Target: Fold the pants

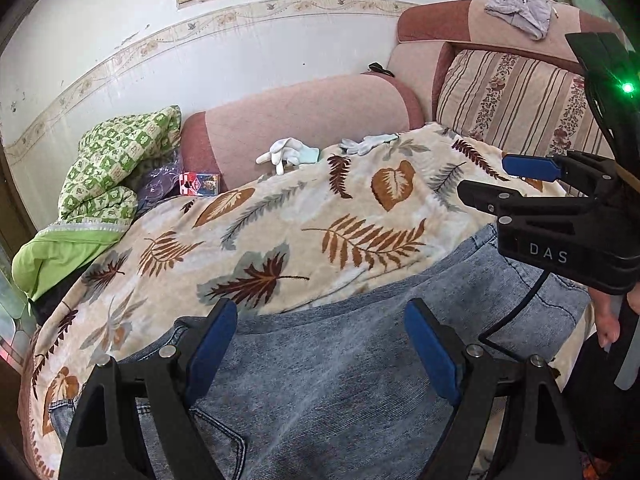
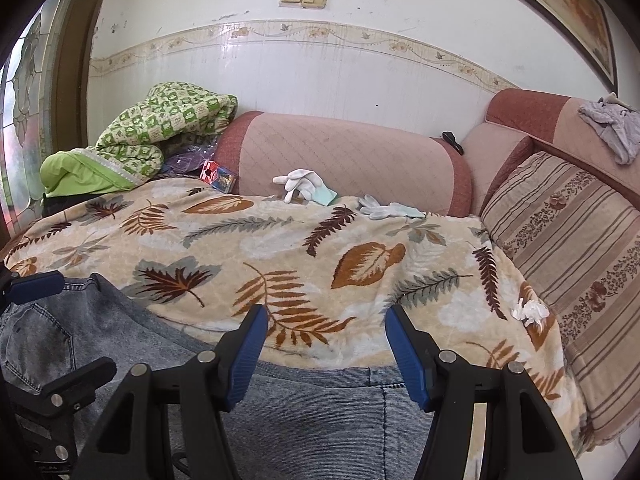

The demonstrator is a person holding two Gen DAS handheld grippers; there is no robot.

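We're hovering over the pants (image 1: 340,380), grey-blue denim spread flat on the leaf blanket (image 1: 280,216) at six o'clock. Left gripper (image 1: 320,344) fingers apart, empty; right gripper (image 2: 324,352) the same, over the far edge. Looks like we're between folds: next, each needs to pinch an edge.

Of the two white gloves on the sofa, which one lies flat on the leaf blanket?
The right-hand glove lies flat on the leaf blanket. The other glove is propped against the pink cushion, fingers pointing left.
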